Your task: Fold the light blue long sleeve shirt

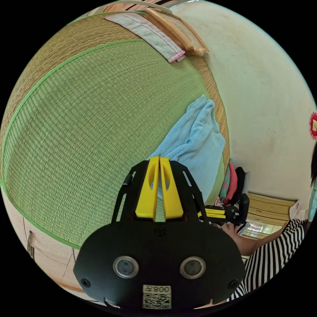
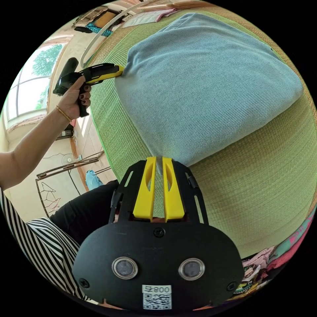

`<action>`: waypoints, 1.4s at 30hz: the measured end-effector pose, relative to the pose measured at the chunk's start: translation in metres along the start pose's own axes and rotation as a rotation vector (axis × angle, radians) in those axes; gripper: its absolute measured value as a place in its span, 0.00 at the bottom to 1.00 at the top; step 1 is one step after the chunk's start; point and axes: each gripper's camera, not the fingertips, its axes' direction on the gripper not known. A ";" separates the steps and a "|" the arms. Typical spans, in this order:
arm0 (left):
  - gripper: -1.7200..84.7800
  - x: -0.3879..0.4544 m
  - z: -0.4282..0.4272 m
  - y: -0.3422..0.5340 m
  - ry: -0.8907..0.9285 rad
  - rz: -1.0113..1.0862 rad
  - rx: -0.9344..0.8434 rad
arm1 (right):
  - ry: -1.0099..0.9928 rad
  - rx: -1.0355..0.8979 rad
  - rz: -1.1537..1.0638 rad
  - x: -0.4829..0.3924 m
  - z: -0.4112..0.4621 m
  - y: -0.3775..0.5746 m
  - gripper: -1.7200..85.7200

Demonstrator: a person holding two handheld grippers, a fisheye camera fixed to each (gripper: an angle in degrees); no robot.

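The light blue ribbed long sleeve shirt [image 2: 204, 86] lies spread on a woven green straw mat [image 2: 264, 185], and each gripper has hold of one corner of it. In the right gripper view, the right gripper [image 2: 158, 161] has its two yellow jaws drawn nearly together with a point of blue cloth pinched between their tips; both jaws appear to press on it. Across the shirt in the same view, the left gripper [image 2: 120, 70], black-bodied with yellow jaws, is held in a hand [image 2: 75, 99] wearing a thin gold bracelet, and its tips meet the shirt's far corner. In the left gripper view, that gripper [image 1: 159, 159] shows its jaws closed to a thin slit at the shirt's [image 1: 194, 145] edge; the cloth reaches the tips, though the fabric between them is hard to make out from this angle. The other gripper [image 1: 211, 213] appears low at the right of this view, beside a black-and-white striped sleeve [image 1: 277, 254]. A folded pale striped cloth with a pink edge [image 1: 148, 33] lies at the mat's [image 1: 82, 132] far end, next to a light wooden frame [image 1: 178, 29]. A cream plaster wall [image 1: 264, 99] runs along one side of the mat.
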 end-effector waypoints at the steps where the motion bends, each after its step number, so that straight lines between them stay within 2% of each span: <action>1: 0.02 0.001 0.004 0.002 0.004 -0.006 0.002 | -0.013 0.007 0.003 0.002 0.002 0.007 0.06; 9: 0.02 0.000 0.025 0.020 0.070 -0.063 0.061 | -0.116 0.053 0.049 0.024 0.011 0.056 0.03; 15: 0.03 0.002 0.035 0.059 0.193 -0.103 0.134 | -0.107 -0.017 0.118 0.039 0.036 0.098 0.03; 20: 0.07 0.020 0.103 0.103 0.354 -0.096 -0.102 | -0.225 0.055 0.223 0.073 0.032 0.141 0.06; 26: 0.11 0.047 0.189 0.127 0.466 -0.053 -0.333 | -0.510 0.220 0.320 0.126 0.024 0.190 0.14; 31: 0.09 0.056 0.224 0.130 0.470 -0.058 -0.372 | -0.664 0.312 0.360 0.157 0.027 0.218 0.16; 42: 0.04 0.061 0.245 0.148 0.447 -0.022 -0.356 | -0.825 0.330 0.398 0.184 0.051 0.248 0.18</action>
